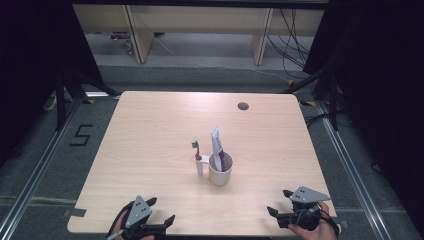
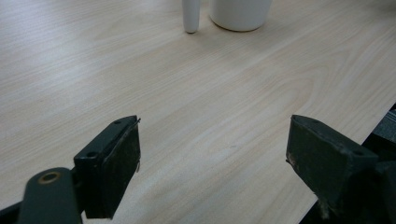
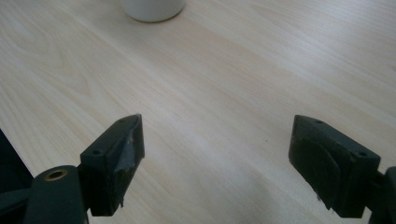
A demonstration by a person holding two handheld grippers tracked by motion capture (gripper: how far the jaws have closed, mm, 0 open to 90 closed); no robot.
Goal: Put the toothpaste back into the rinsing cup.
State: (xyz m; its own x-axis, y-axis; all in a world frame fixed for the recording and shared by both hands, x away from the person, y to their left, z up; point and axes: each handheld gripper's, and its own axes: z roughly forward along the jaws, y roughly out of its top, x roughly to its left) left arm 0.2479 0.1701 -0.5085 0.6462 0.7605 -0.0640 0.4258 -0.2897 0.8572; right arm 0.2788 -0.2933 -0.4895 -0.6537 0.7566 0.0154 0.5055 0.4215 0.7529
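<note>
Resting: both tools sit at the near edge of the bench, one at each corner, nothing between their jaws.
Bench: light wood-grain rectangular bench [image 1: 150,130] with rounded corners, dark round cable hole [image 1: 243,106] near the far right edge.
Cup: white round ceramic cup [image 1: 220,170] stands upright about mid-bench, slightly toward the near side; its base also shows at the top of the left gripper view [image 2: 240,14] and the right gripper view [image 3: 153,9].
Tube: white and magenta toothpaste tube [image 1: 217,145] stands in the cup, leaning a bit left, top well above the rim.
Toothbrush: white-handled toothbrush [image 1: 198,159] with a magenta band and dark head stands upright just beside the cup on its left; whether they touch, cannot tell. Its white lower end shows in the left gripper view [image 2: 190,16].
Left tool: black two-jaw left tool [image 1: 156,216] with grey three-cornered plate, held at the near left edge, jaws spread wide, holding nothing, pointing toward the cup; also [image 2: 212,163].
Right tool: black two-jaw right tool [image 1: 281,202] with grey plate, held by a hand [image 1: 320,231] at the near right corner, jaws wide apart, holding nothing; also [image 3: 215,163].
Floor: grey floor with a black "5" mark [image 1: 81,135] left of the bench.
</note>
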